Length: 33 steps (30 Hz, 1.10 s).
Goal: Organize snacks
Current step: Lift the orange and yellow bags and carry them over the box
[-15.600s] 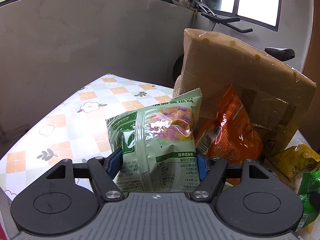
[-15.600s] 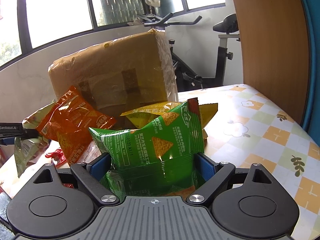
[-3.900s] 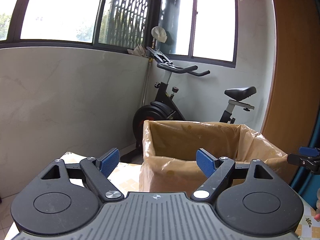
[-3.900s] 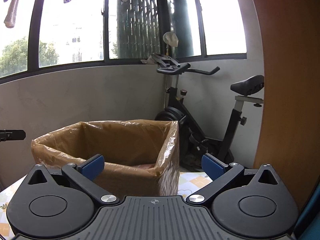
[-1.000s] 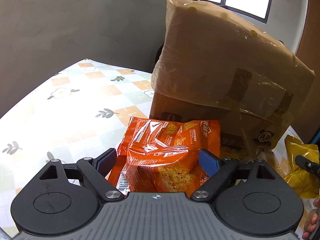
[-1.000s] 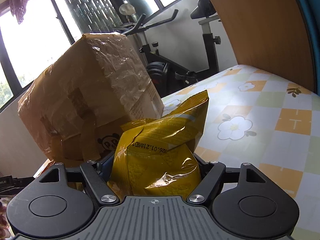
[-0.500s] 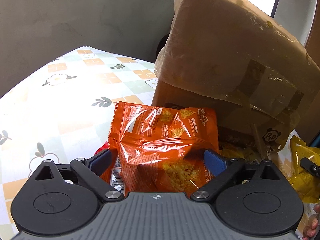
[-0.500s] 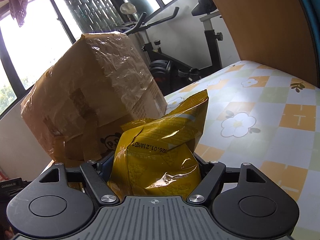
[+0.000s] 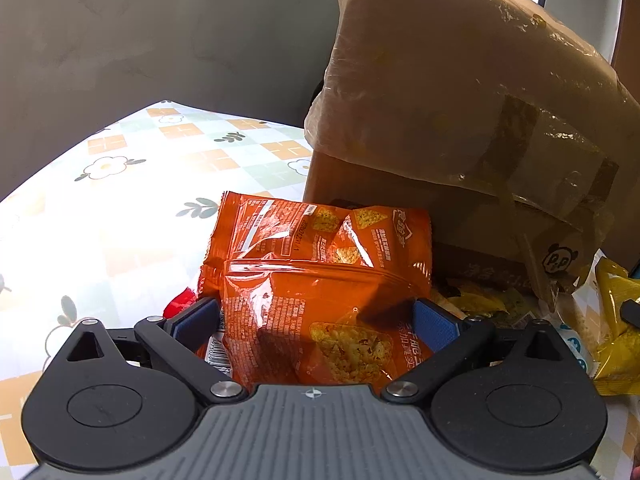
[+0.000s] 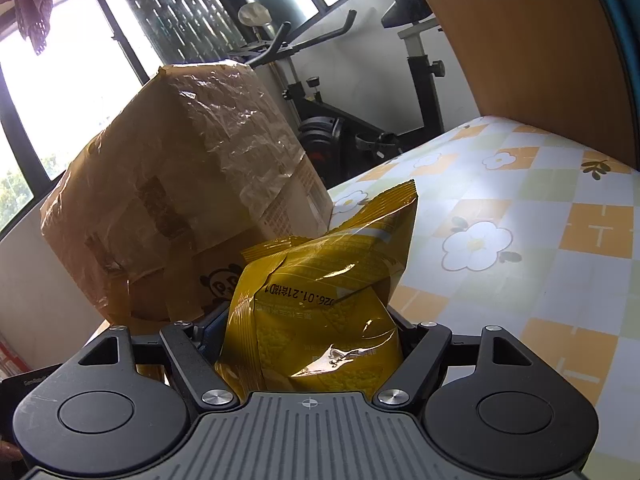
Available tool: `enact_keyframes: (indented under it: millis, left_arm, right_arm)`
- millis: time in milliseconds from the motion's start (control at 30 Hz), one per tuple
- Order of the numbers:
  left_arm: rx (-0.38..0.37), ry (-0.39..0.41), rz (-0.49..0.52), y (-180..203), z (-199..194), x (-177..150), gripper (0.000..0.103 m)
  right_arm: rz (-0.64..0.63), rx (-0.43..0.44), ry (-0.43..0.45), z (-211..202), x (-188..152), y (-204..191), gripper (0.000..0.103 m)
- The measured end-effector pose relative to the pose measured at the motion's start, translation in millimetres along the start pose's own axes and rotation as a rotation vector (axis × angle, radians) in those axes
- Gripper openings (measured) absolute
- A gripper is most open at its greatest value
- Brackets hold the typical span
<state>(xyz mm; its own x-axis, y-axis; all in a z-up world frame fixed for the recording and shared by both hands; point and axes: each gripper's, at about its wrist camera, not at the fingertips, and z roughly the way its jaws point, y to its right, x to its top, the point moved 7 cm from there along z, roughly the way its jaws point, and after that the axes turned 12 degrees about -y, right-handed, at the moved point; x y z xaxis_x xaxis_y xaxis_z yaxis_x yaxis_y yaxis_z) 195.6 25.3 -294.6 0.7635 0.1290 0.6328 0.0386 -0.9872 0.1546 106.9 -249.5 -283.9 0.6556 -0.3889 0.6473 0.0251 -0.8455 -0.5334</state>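
An orange chip bag [image 9: 320, 272] lies on the flowered tablecloth [image 9: 140, 208] in front of a tall cardboard box [image 9: 460, 120] wrapped in tape. My left gripper [image 9: 316, 316] straddles this bag; its jaws are opening, and the blue pads [image 9: 434, 324] stand beside the bag without squeezing it. In the right wrist view, my right gripper [image 10: 310, 320] is shut on a yellow snack bag [image 10: 328, 288], which bulges upward and hides the pads. The same box [image 10: 192, 200] stands just behind and left of it.
A red packet [image 9: 180, 304] peeks out left of the orange bag, and more yellow packets [image 9: 480, 300] lie at the foot of the box. An exercise bike [image 10: 360, 112] stands beyond the table, and a wooden panel [image 10: 520, 40] rises on the right.
My left gripper has sunk closer over the orange bag and its jaws have spread wider around it. The right gripper and its yellow bag have stayed put.
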Motion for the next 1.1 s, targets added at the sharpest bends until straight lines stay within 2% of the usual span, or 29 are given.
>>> enact_keyframes:
  millis: [67, 100, 200, 333, 1100]
  left_arm:
    - [0.007, 0.007, -0.001, 1, 4, 0, 0.099]
    - [0.015, 0.013, 0.002, 1, 1, -3, 0.090]
    - [0.000, 0.019, 0.005, 0, -11, -5, 0.078]
    - [-0.016, 0.034, -0.018, -4, -21, -6, 0.070]
    - [0.008, 0.138, 0.004, 1, -89, -5, 0.068]
  right_arm:
    - [0.000, 0.001, 0.000, 0, 0, 0, 0.072]
    - [0.000, 0.002, 0.000, 0, 0, 0, 0.072]
    - [0.005, 0.005, -0.001, 1, -1, 0, 0.072]
    - [0.004, 0.005, 0.000, 1, -1, 0, 0.072]
    - [-0.014, -0.025, -0.021, -4, 6, -5, 0.072]
